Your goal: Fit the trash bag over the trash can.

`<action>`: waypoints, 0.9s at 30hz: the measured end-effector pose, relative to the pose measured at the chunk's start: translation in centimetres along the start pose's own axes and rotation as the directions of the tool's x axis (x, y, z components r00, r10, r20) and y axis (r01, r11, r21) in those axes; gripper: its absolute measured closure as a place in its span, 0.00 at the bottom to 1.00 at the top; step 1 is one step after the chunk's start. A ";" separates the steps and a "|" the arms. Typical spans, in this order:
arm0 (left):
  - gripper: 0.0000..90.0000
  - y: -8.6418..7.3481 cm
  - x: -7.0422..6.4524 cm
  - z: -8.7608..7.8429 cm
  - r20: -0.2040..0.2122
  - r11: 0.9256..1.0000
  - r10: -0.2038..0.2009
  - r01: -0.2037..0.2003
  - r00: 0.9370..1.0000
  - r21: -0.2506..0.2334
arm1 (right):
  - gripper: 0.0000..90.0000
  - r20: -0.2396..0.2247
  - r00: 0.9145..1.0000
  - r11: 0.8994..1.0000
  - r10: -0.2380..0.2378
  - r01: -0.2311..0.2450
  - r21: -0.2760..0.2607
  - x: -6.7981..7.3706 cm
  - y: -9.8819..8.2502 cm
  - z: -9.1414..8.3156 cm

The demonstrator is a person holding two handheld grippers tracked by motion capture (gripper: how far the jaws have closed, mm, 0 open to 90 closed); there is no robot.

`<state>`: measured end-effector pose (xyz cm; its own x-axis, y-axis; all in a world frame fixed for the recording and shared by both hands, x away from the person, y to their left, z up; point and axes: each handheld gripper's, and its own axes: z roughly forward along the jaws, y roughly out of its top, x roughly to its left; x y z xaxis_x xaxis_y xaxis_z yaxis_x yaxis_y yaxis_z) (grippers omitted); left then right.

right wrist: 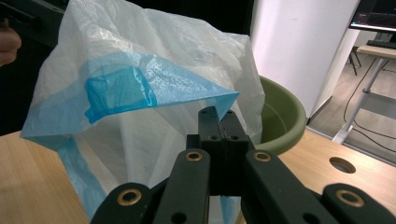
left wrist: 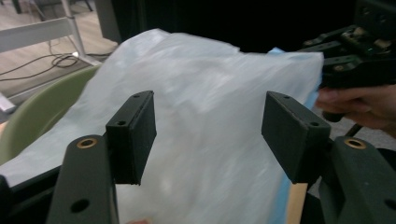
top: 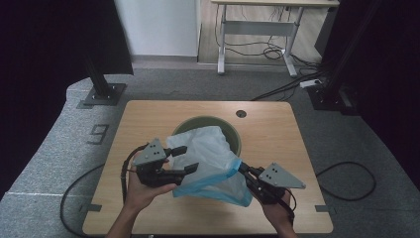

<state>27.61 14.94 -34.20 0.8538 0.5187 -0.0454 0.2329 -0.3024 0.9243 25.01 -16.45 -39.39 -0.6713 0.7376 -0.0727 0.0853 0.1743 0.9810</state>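
Note:
A translucent white plastic bag with a blue rim (top: 210,161) lies across the table, its closed end draped into a green bowl (top: 233,133). My right gripper (top: 241,167) is shut on the blue rim (right wrist: 205,100) at the bag's right corner, lifting it. My left gripper (top: 184,159) is open at the bag's left side, its black pads (left wrist: 133,133) spread on either side of the white film (left wrist: 210,126) with nothing pinched. The bowl (right wrist: 280,116) sits just behind the bag in the right gripper view.
The wooden table (top: 148,119) has a round cable hole (top: 241,113) at the back. A black stand base (top: 104,94) sits on the floor at far left, a white desk frame (top: 257,29) beyond. Cables trail on the grey floor.

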 end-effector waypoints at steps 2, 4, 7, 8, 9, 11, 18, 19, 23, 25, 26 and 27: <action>0.40 0.3 -0.3 0.4 -0.003 1.000 0.008 -0.008 1.000 0.014 | 0.99 -0.005 1.000 1.000 0.001 -0.001 -0.002 0.2 0.1 0.1; 0.46 0.4 -0.5 0.9 -0.018 1.000 0.009 -0.009 1.000 0.027 | 0.99 -0.011 1.000 1.000 -0.002 0.002 -0.006 0.4 0.3 0.2; 0.70 0.2 -0.5 1.4 -0.004 1.000 0.016 -0.016 1.000 0.025 | 0.99 -0.019 1.000 1.000 -0.009 0.009 -0.010 0.7 0.4 0.2; 0.78 0.1 -0.4 1.6 0.013 1.000 0.020 -0.020 1.000 0.024 | 0.99 -0.020 1.000 1.000 -0.014 0.014 -0.010 0.8 0.4 0.2; 0.85 0.0 -0.4 1.6 0.021 0.999 0.023 -0.023 1.000 0.023 | 0.99 -0.020 1.000 1.000 -0.016 0.016 -0.009 0.9 0.4 0.2; 0.94 -0.1 -0.5 1.8 0.029 0.999 0.028 -0.028 0.999 0.014 | 0.99 -0.018 1.000 1.000 -0.017 0.016 -0.008 0.8 0.2 0.2; 1.00 0.1 0.1 1.3 0.009 0.999 0.024 -0.024 1.000 -0.039 | 0.97 -0.028 1.000 1.000 -0.005 0.004 -0.009 0.4 -0.1 -0.2; 1.00 0.1 0.3 1.2 0.002 0.999 0.018 -0.018 1.000 -0.051 | 0.93 -0.034 0.999 1.000 -0.008 0.008 -0.014 0.4 -0.1 -0.3; 1.00 0.1 1.3 0.5 -0.014 0.995 -0.019 0.017 1.000 -0.094 | 0.78 -0.031 1.000 1.000 0.004 -0.004 -0.011 -0.1 -0.3 -0.7; 1.00 0.0 1.8 0.1 -0.020 0.994 -0.036 0.034 0.999 -0.108 | 0.74 -0.034 0.999 1.000 0.018 -0.018 -0.008 -0.3 -0.5 -0.7; 1.00 0.0 2.0 -0.1 -0.021 0.993 -0.042 0.039 0.999 -0.114 | 0.73 -0.033 0.999 1.000 0.021 -0.021 -0.004 -0.3 -0.6 -0.7; 1.00 0.0 2.1 -0.3 -0.023 0.992 -0.044 0.042 0.999 -0.118 | 0.73 -0.033 0.999 1.000 0.028 -0.028 0.000 -0.3 -0.7 -0.6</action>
<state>29.26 16.23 -34.20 0.8318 0.5495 -0.0779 0.2115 -0.1841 0.9599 24.71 -17.19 -39.95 -0.6928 0.7200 -0.0395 0.1040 0.1541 0.9826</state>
